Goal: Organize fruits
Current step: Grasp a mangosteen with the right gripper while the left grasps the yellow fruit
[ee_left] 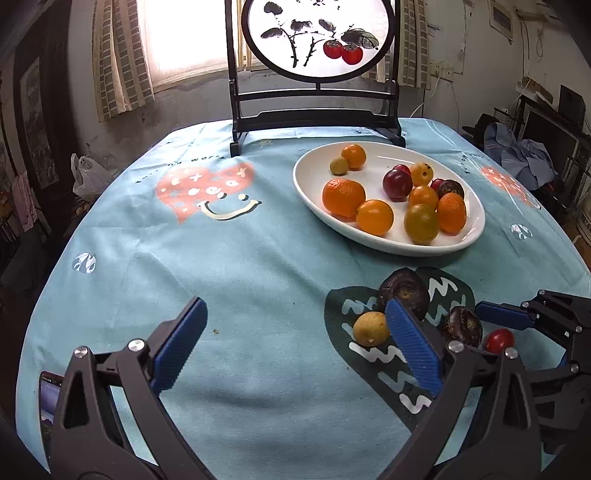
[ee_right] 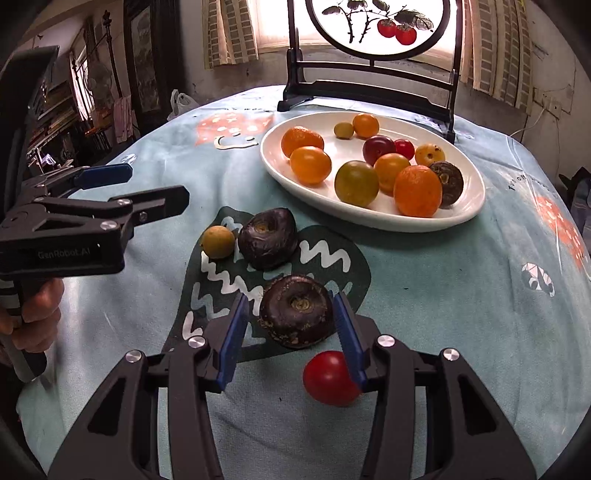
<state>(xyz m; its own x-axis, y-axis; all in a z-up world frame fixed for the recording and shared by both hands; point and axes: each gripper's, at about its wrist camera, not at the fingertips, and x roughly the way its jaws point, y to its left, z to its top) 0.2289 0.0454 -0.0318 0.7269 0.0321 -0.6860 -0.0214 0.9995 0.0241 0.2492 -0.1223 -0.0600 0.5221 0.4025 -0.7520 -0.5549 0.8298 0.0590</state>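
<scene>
A white oval plate [ee_left: 388, 246] [ee_right: 369, 221] holds several oranges, plums and small fruits. On the blue cloth in front of it lie a small yellow fruit [ee_left: 371, 328] [ee_right: 218, 242], two dark wrinkled fruits and a red cherry tomato [ee_left: 498, 339] [ee_right: 328, 376]. My left gripper [ee_left: 295, 332] [ee_right: 159, 182] stands wide open over bare cloth, its right finger just in front of the far dark fruit [ee_left: 404, 291] [ee_right: 267, 240]. My right gripper [ee_right: 290, 299] is partly open. The near dark fruit [ee_left: 461, 325] [ee_right: 295, 314] sits between its fingertips, with a gap at the left pad.
A dark wooden stand with a round painted screen [ee_left: 317, 37] [ee_right: 380, 26] rises at the table's far edge behind the plate. A phone [ee_left: 48, 398] lies at the near left. A person's hand [ee_right: 37, 310] grips the left gripper's handle.
</scene>
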